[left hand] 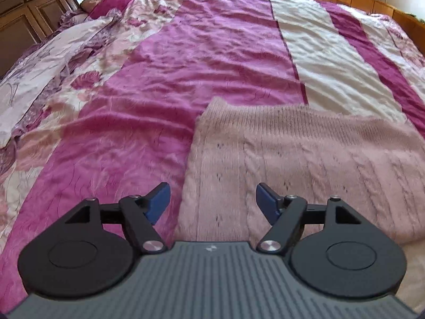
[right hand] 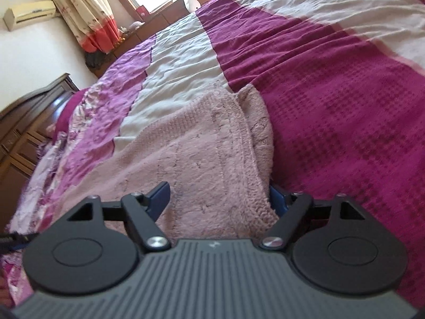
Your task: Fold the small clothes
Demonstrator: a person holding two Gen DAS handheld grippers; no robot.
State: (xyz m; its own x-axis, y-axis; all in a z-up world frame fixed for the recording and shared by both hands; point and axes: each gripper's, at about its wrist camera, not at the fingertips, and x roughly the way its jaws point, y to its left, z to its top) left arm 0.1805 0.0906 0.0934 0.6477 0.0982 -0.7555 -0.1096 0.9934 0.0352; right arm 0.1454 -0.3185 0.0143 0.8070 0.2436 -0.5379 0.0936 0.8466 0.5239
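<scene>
We are looking at a pink knitted sweater that is lying flat on the bed cover, close to the near edge of the bed. It is looking soft and fuzzy, with rope-like lines running up it and a ribbed band along its far edge. It is already looking folded into a wide block, and its long side is running from left to right across us.

Our left gripper is hanging over the sweater's left edge with its blue fingers spread wide and holding nothing. One finger is over the bed cover and one is over the knit.

Our right gripper is sitting at the sweater's right edge, and it is wide too. The thick folded edge is lying between its fingers and is hiding most of the right one. We think this hand is nearer to a grab, so it could squeeze that edge next and carry it over toward the left.
</scene>
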